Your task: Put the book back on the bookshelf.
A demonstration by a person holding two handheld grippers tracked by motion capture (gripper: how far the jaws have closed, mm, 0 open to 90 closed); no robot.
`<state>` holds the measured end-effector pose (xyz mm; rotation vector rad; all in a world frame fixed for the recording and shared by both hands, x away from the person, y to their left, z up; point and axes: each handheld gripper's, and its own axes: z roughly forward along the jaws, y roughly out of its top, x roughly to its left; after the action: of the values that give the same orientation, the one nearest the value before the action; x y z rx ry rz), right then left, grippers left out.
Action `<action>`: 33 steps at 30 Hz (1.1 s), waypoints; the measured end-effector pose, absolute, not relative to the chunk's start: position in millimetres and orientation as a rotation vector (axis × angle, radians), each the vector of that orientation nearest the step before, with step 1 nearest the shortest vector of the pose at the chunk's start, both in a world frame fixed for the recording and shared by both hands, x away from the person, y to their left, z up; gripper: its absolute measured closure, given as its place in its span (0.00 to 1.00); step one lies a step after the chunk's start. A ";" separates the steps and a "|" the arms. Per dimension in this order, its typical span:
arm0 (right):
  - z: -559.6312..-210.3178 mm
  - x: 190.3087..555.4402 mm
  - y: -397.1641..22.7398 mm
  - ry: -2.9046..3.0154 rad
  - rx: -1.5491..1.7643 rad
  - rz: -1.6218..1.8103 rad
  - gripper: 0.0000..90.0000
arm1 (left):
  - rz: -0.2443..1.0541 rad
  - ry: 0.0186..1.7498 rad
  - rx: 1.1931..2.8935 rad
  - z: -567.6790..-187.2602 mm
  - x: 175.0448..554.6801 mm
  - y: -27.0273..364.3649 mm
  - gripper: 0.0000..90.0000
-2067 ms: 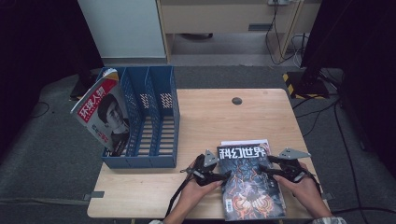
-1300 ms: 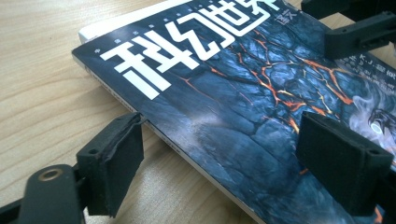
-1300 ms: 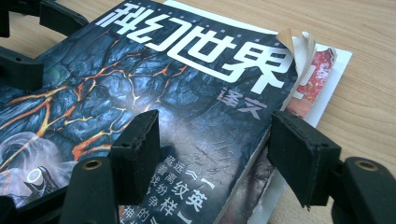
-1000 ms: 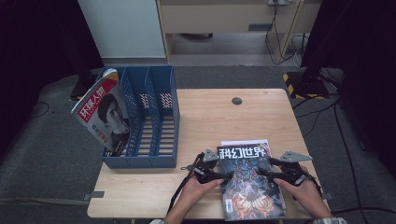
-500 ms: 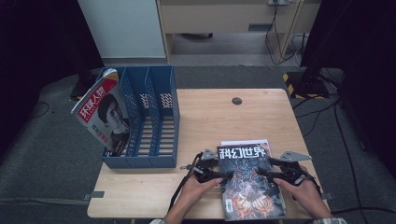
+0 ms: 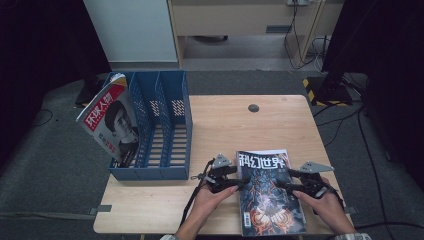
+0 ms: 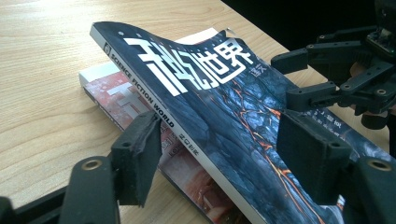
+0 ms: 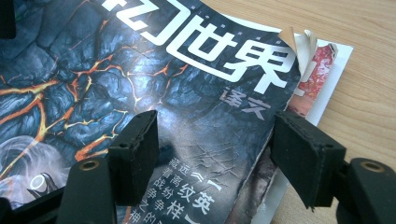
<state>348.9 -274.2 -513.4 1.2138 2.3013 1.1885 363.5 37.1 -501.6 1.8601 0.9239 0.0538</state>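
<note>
A dark magazine [image 6: 270, 195] with white title characters lies on a red-and-white magazine [image 7: 107, 86] at the table's front. My left gripper [image 6: 242, 182] straddles its spine. In the left gripper view [image 7: 219, 154] one pad sits against the raised spine and the other on the cover. These jaws have just been closing with the spine between them. My right gripper [image 6: 282, 182] is at the opposite edge. In the right gripper view [image 8: 215, 144] one pad rests on the creased cover [image 8: 140, 70] and the other against the page edge. The lower magazine [image 8: 322, 60] pokes out there.
A blue three-slot file rack [image 6: 185, 130] stands at the table's left. A red-covered magazine [image 6: 110, 120] leans in its outer slot. Bare wood [image 6: 240, 130] stretches behind the magazines, with a small round grommet [image 6: 253, 108] near the far edge.
My left gripper has nudged slightly toward the magazine's spine. The right gripper and both magazines lie as before.
</note>
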 end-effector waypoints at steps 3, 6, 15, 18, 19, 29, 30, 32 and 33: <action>-513.3 349.0 -274.1 2.300 1.217 1.189 0.36 | 0.048 0.923 1.864 -499.7 365.0 36.8 0.36; -513.0 349.3 -274.0 2.304 1.211 1.183 0.36 | 0.034 0.924 1.864 -495.4 366.9 36.4 0.38; -513.3 349.9 -273.3 2.304 1.218 1.195 0.36 | 0.009 0.922 1.870 -487.7 375.0 22.2 0.39; -513.5 350.7 -273.3 2.307 1.214 1.200 0.36 | 0.014 0.911 1.886 -484.0 378.3 15.8 0.39; -513.5 350.7 -273.4 2.307 1.214 1.201 0.36 | 0.016 0.912 1.888 -483.1 379.0 14.5 0.39; -514.1 352.0 -268.0 2.307 1.215 1.214 0.36 | 0.029 0.932 1.938 -472.5 387.5 4.1 0.39; -514.4 352.4 -267.5 2.307 1.210 1.216 0.36 | 0.032 0.932 1.943 -472.2 388.5 3.5 0.39; -514.4 352.7 -267.2 2.312 1.207 1.217 0.36 | 0.035 0.940 1.943 -472.5 389.6 1.6 0.39; -514.4 352.7 -267.0 2.309 1.208 1.216 0.36 | 0.029 0.941 1.938 -472.3 390.8 1.2 0.39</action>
<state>352.7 -267.0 -514.4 1.2081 2.3094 1.2156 390.8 1.2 -472.3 1.9384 0.9414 0.0289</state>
